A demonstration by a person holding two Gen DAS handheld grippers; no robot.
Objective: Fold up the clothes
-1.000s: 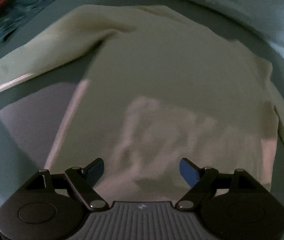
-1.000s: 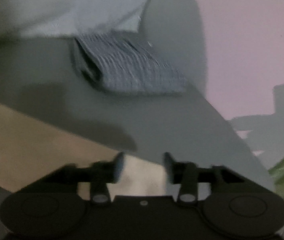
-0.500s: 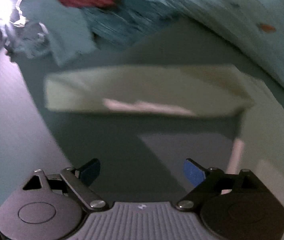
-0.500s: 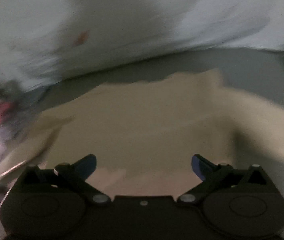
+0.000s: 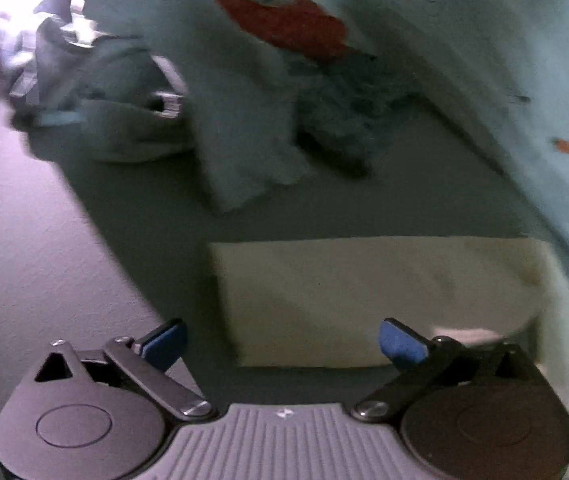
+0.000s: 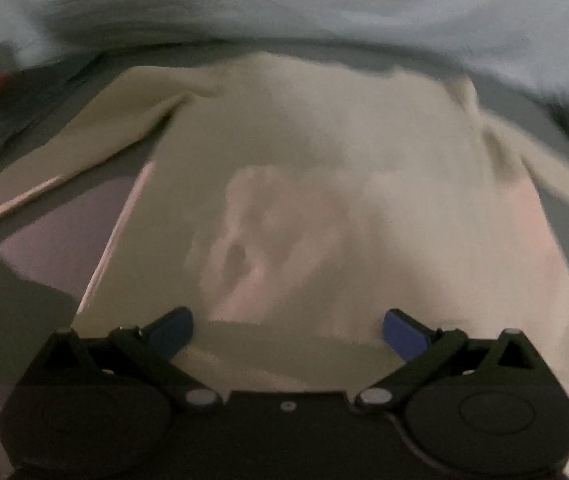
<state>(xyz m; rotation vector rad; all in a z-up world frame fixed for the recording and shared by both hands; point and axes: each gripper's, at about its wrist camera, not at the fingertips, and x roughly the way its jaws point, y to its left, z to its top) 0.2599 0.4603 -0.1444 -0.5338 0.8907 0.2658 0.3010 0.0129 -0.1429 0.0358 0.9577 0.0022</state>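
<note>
Grey bedding (image 5: 424,208), dim light; heap of unfolded clothes (image 5: 244,112) at far edge. Item: cream long-sleeved top (image 6: 324,168), spread flat, one sleeve (image 5: 364,292) lying straight across. Left gripper (image 5: 282,344): jaws opening, nothing between them, above the sleeve. Right gripper (image 6: 288,330): jaws wide apart, empty, over the hem. Handling, as judged: pinch the sleeve cuff and fold it inward flat.
</note>
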